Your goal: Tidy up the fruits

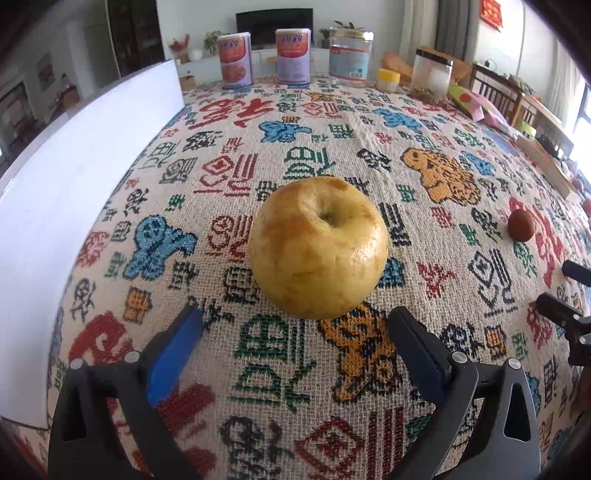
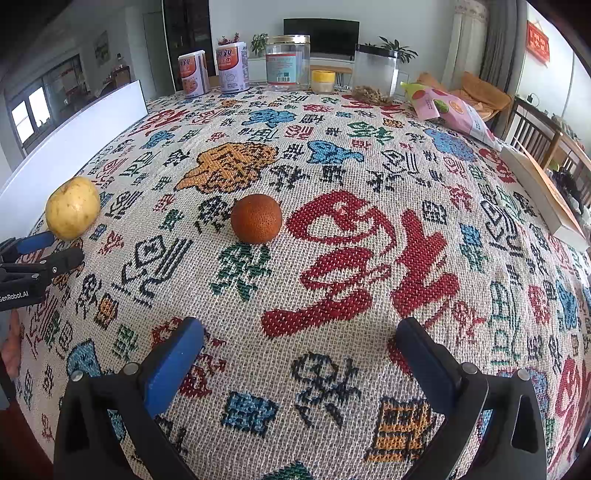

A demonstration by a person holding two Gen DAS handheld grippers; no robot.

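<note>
Left gripper (image 1: 295, 317) standing wide open, yellow apple (image 1: 318, 246) lying free just ahead of it.

Right gripper (image 2: 301, 332) is likewise gaping empty, facing the brown-orange fruit (image 2: 256, 218) farther off on the patterned tablecloth (image 2: 369, 258). The apple is sitting dimple-up (roundish, no long axis), centred beyond the left jaws; the left hand appears nearer its fruit.

A dark television (image 2: 321, 35) stands on a low white cabinet (image 2: 332, 59) against the pale far wall, top centre, with potted plants (image 2: 397, 46) beside it. Grey curtains (image 2: 498, 44) hang upper right above wooden chairs (image 2: 535, 129); a bright window (image 2: 27, 114) shows far left
</note>
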